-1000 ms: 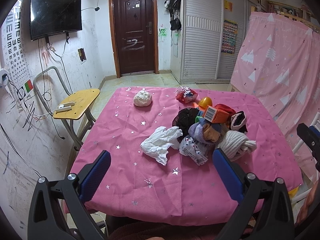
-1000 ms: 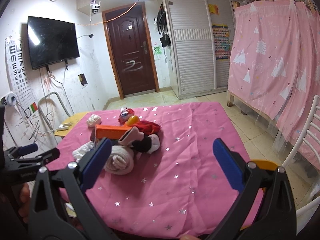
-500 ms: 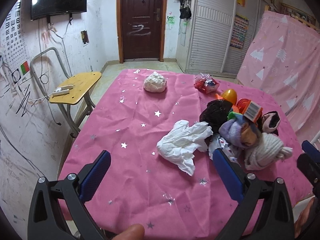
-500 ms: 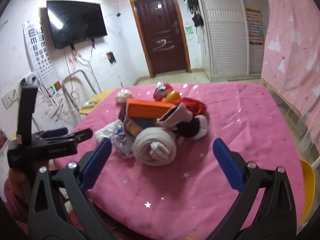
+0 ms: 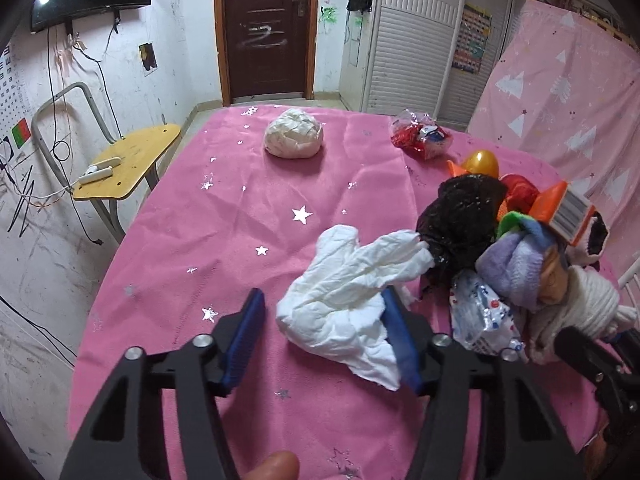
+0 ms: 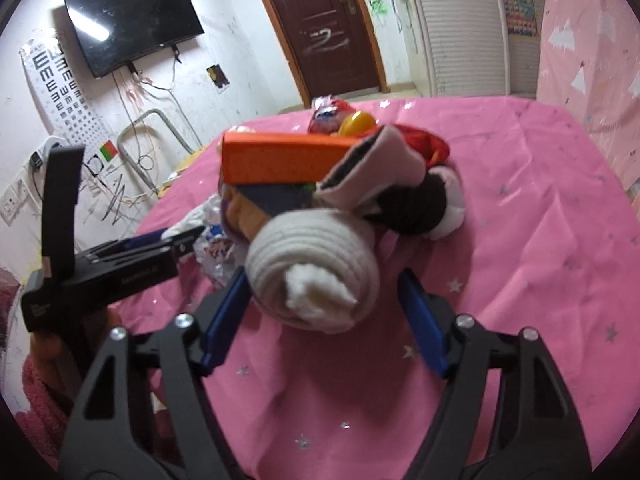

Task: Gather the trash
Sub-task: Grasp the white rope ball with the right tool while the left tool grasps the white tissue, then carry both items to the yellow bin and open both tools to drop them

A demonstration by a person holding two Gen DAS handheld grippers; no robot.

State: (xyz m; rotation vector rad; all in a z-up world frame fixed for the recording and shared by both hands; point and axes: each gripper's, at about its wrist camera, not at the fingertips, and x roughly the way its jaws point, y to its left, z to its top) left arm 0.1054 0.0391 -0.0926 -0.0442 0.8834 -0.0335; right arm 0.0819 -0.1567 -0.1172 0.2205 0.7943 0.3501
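1. Both grippers have closed in and narrowed: left gripper (image 5: 324, 334) now brackets the white tissue (image 5: 352, 304), jaws spread, unpinched.
2. Right gripper (image 6: 324, 320), spread, frames the cream sock roll (image 6: 316, 268) at twelve o'clock; grabbing looks imminent.

My room is evenly lit from overhead; a ceiling light glares off the television (image 6: 132, 20). Both fisheye views bend walls and go black at the corners. The right view is softly blurred, the left sharper.
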